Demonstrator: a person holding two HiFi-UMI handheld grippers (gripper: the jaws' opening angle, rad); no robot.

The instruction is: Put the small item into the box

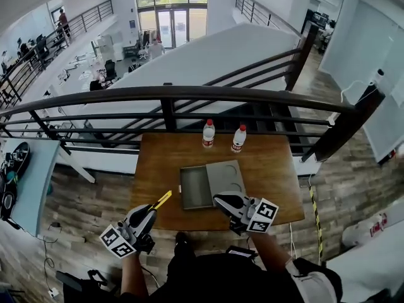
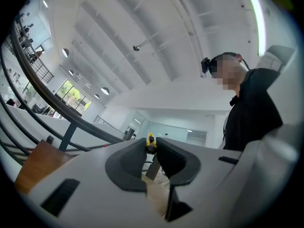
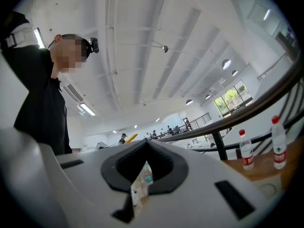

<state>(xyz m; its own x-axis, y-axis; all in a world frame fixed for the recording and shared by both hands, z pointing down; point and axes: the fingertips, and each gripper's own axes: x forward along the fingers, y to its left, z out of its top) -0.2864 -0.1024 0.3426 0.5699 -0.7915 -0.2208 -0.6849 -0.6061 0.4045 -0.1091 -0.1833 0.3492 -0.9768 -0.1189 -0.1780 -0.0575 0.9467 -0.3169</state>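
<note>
A grey box (image 1: pixel 197 188) lies open in the middle of the wooden table (image 1: pixel 158 163), its lid (image 1: pixel 228 177) folded out to the right. My left gripper (image 1: pixel 151 211) hovers off the table's front left corner, pointing up and shut on a slim yellow item (image 1: pixel 163 200). In the left gripper view the yellow item (image 2: pixel 150 143) pokes out between the pinched jaws of the left gripper (image 2: pixel 151 148). My right gripper (image 1: pixel 221 199) sits shut by the lid's front edge. The right gripper view shows the right gripper (image 3: pixel 145 144) with its jaws together and nothing between them, and the yellow item (image 3: pixel 129 138) beyond.
Two water bottles with red caps (image 1: pixel 208 133) (image 1: pixel 238 137) stand at the table's far edge, against a dark railing (image 1: pixel 164 93) over an open atrium. The right gripper view shows the bottles (image 3: pixel 245 150) (image 3: pixel 278 142) at the right. The person stands at the table's near edge.
</note>
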